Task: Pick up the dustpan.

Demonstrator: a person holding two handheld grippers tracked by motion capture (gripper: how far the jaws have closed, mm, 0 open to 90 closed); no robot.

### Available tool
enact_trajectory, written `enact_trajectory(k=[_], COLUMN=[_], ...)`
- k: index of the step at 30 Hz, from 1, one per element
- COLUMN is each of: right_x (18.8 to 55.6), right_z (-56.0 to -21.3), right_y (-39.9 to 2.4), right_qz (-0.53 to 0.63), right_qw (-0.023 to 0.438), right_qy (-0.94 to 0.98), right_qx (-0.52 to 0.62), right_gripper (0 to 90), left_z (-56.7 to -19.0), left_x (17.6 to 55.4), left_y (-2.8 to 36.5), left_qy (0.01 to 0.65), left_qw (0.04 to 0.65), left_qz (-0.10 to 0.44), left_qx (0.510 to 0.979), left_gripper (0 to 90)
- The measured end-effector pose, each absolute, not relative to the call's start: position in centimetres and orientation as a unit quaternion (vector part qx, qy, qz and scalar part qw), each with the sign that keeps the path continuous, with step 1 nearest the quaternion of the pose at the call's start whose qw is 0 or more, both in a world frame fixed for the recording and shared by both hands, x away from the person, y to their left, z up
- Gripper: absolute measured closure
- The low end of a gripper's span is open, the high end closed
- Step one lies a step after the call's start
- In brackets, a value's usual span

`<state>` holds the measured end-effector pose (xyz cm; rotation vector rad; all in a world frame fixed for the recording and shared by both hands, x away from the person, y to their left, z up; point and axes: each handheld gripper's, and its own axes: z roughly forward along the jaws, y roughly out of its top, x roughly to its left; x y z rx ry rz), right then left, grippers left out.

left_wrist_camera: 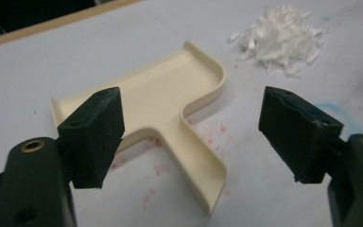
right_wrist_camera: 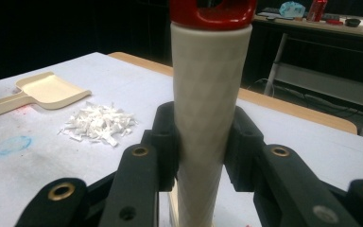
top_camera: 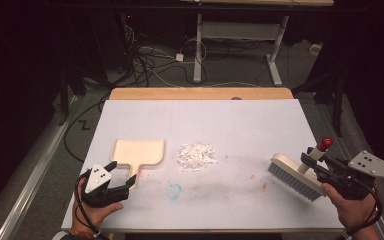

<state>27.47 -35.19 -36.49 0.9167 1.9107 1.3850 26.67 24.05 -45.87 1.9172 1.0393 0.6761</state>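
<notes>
A cream dustpan (top_camera: 137,152) lies flat on the white table, its handle pointing toward the person. My left gripper (top_camera: 122,187) is open right at the handle's end; in the left gripper view the dustpan (left_wrist_camera: 170,99) handle runs between the spread jaws without touching them. A pile of white paper shreds (top_camera: 197,156) sits at mid-table, also the shreds (left_wrist_camera: 279,38) and shreds (right_wrist_camera: 99,124). My right gripper (top_camera: 314,164) is shut on the cream handle of a brush (top_camera: 295,176) with grey bristles and a red cap. The brush handle (right_wrist_camera: 210,109) stands between the jaws.
A blue smudge (top_camera: 174,190) and faint red marks stain the table surface (top_camera: 240,120). A wooden edge (top_camera: 200,93) runs along the far side. Beyond it stand desk legs and cables on the floor. Another table with small objects (right_wrist_camera: 312,12) stands far off.
</notes>
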Motion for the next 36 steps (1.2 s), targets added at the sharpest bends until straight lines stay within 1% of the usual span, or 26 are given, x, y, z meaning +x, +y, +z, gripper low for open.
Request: enact_trajectory(k=[3,8,10,13,14,15,16,17,19,22,24,25,26,27,28,29,30,31,32,33,35,36], right_x=[27.5,27.5,27.5,27.4,27.3,27.3,27.3,27.3,27.4,27.6,27.7,27.7,27.7,27.7,27.7,27.7,27.7,27.7,27.7,27.8,27.8,27.7], right_z=[-36.6,-36.6,-36.5,-36.4,-36.4,-36.4,-36.5,-36.5,-36.5,-36.5,-36.6,-36.7,-36.7,-36.7,-36.7,-36.7,-36.7,-36.8,-36.9,-36.9,-37.0,-37.0], right_y=[-35.2,-34.8,-34.5,-34.3,-34.2,-34.2,-34.1,-34.1,-34.0,-33.8,-33.6,-33.5,-33.3,-33.2,-33.1,-33.1,-33.1,-33.0,-33.0,-33.0,-33.0,-33.0], right_qz=[0.521,0.517,0.519,0.520,0.519,0.518,0.518,0.515,0.514,0.509,0.509,0.508,0.508,0.506,0.505,0.504,0.504,0.503,0.503,0.502,0.504,0.504], right_qw=[0.302,0.303,0.303,0.304,0.303,0.303,0.301,0.302,0.302,0.305,0.301,0.301,0.299,0.300,0.302,0.303,0.303,0.302,0.302,0.302,0.300,0.298], right_qy=[0.720,0.725,0.725,0.726,0.728,0.729,0.729,0.730,0.730,0.734,0.736,0.738,0.739,0.741,0.741,0.742,0.742,0.742,0.742,0.743,0.743,0.743], right_qx=[0.344,0.338,0.336,0.332,0.331,0.331,0.331,0.332,0.333,0.331,0.329,0.328,0.328,0.325,0.324,0.322,0.322,0.324,0.324,0.323,0.323,0.323], right_gripper=[70.3,70.3,70.3,70.3,70.3,70.3,70.3,70.3,70.3,70.2,70.3,70.2,70.3,70.2,70.3,70.3,70.3,70.2,70.2,70.2,70.2,70.3], left_z=[-46.3,-46.4,-46.5,-46.5,-46.5,-46.3,-46.3,-46.4,-46.4,-46.6,-47.5,-47.5,-48.4,-48.4,-48.4,-48.4,-48.4,-48.6,-48.6,-48.6,-48.5,-48.4], left_x=[26.5,26.1,25.8,26.1,26.1,26.7,27.0,27.3,27.6,28.2,30.0,30.0,31.2,31.5,31.5,32.2,32.2,32.7,32.7,33.1,33.7,33.9], left_y=[24.0,23.4,23.0,23.0,23.0,23.3,23.4,23.4,23.0,22.5,22.4,22.4,22.6,22.6,22.6,22.5,22.5,22.1,22.1,21.8,21.9,22.0], left_qy=[0.415,0.409,0.422,0.463,0.463,0.497,0.511,0.518,0.521,0.528,0.548,0.548,0.557,0.556,0.556,0.567,0.567,0.565,0.565,0.556,0.557,0.558], left_qw=[0.402,0.400,0.390,0.368,0.368,0.350,0.348,0.345,0.334,0.317,0.294,0.294,0.295,0.297,0.297,0.292,0.292,0.283,0.283,0.269,0.266,0.265], left_qz=[0.262,0.246,0.235,0.203,0.203,0.168,0.145,0.129,0.118,0.120,0.127,0.127,0.115,0.123,0.123,0.140,0.140,0.155,0.155,0.172,0.165,0.167], left_qx=[0.773,0.782,0.784,0.780,0.780,0.776,0.772,0.772,0.776,0.778,0.773,0.773,0.767,0.766,0.766,0.757,0.757,0.760,0.760,0.767,0.769,0.769], left_gripper=[22.5,22.5,22.5,22.4,22.4,22.4,22.3,22.2,21.8,21.1,21.1,21.1,21.6,20.7,23.0,24.3,25.3,26.3,28.1,30.0,30.7,33.9])
